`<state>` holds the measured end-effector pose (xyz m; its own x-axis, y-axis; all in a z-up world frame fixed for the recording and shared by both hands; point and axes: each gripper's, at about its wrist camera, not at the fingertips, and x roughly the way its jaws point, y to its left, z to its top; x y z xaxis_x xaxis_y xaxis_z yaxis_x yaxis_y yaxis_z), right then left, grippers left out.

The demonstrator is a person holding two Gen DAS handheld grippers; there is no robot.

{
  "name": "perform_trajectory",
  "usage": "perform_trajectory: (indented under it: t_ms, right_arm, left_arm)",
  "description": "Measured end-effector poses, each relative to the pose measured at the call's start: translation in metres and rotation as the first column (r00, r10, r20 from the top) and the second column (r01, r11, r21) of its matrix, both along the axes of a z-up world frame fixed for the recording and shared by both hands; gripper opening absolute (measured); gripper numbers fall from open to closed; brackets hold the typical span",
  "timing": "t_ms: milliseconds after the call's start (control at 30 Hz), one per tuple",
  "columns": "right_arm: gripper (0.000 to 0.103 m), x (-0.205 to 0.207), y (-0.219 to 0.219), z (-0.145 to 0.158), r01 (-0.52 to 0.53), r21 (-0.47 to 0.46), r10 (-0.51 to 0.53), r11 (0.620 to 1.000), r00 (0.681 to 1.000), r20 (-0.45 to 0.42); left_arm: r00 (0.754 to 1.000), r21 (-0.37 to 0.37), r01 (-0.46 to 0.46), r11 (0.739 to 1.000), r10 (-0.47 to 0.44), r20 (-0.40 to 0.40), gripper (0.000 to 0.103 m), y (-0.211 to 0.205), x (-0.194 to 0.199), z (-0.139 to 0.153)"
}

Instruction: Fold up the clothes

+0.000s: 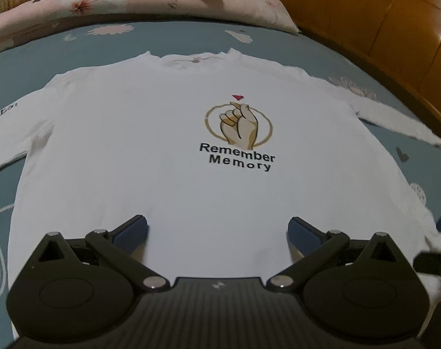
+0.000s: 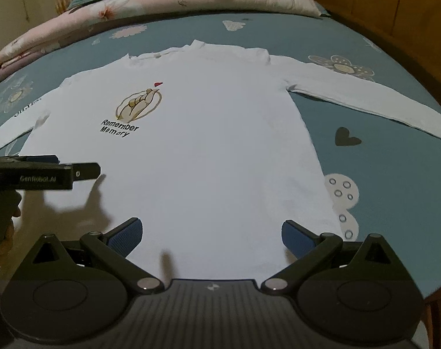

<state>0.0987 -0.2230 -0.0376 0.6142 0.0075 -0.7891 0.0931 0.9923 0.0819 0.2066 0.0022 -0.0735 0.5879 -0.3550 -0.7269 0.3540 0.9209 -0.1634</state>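
Risk here lies mostly in the fabric: the white long-sleeved shirt (image 2: 209,145) is spread flat, print up, on the blue flowered bedsheet (image 2: 380,174), and if either tool pinches only the top layer at the hem, or catches the sheet beneath with it, the fold would likely drag crooked or bunch. Uneven lifting by the two sides could also skew the body and pull the right sleeve (image 2: 365,101), stretched out toward the wooden bed frame (image 2: 394,5), out of line. The left tool (image 1: 217,232) hovers low over the lower body of the shirt, pointing toward the collar, its blue pads (image 1: 133,232) spread wide apart and clamped on nothing. The right tool (image 2: 211,232) sits likewise near the hem on the shirt's right half, jaws wide apart and empty. In the right wrist view the left tool appears side-on at the left edge, with part of a hand (image 2: 8,226) gripping its handle.
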Motion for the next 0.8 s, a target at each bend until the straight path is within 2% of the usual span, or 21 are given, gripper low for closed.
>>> perform_trajectory:
  t_ms: [267,467,667,800]
  right_arm:
    - [0.103,-0.013,0.007,0.009,-0.004,0.006,0.004,1.000,0.999,0.036]
    - [0.103,-0.012,0.012,0.012,-0.028,0.017,0.027,0.999,0.998,0.059]
    - [0.103,-0.005,0.017,0.014,-0.081,0.038,0.078,0.996,0.995,0.070]
    - [0.103,-0.003,0.013,0.019,-0.103,0.094,0.094,0.990,0.991,0.100]
  left_arm:
    - [1.000,-0.020,0.027,0.999,-0.027,0.014,0.102,0.006,-0.003,0.000]
    - [1.000,-0.030,0.007,1.000,-0.006,0.010,0.102,0.013,-0.005,0.007]
    - [0.998,-0.079,-0.039,0.996,0.043,0.048,0.102,0.039,-0.005,0.037]
    - [0.997,-0.019,-0.040,0.999,0.042,0.067,0.102,0.060,-0.003,0.070]
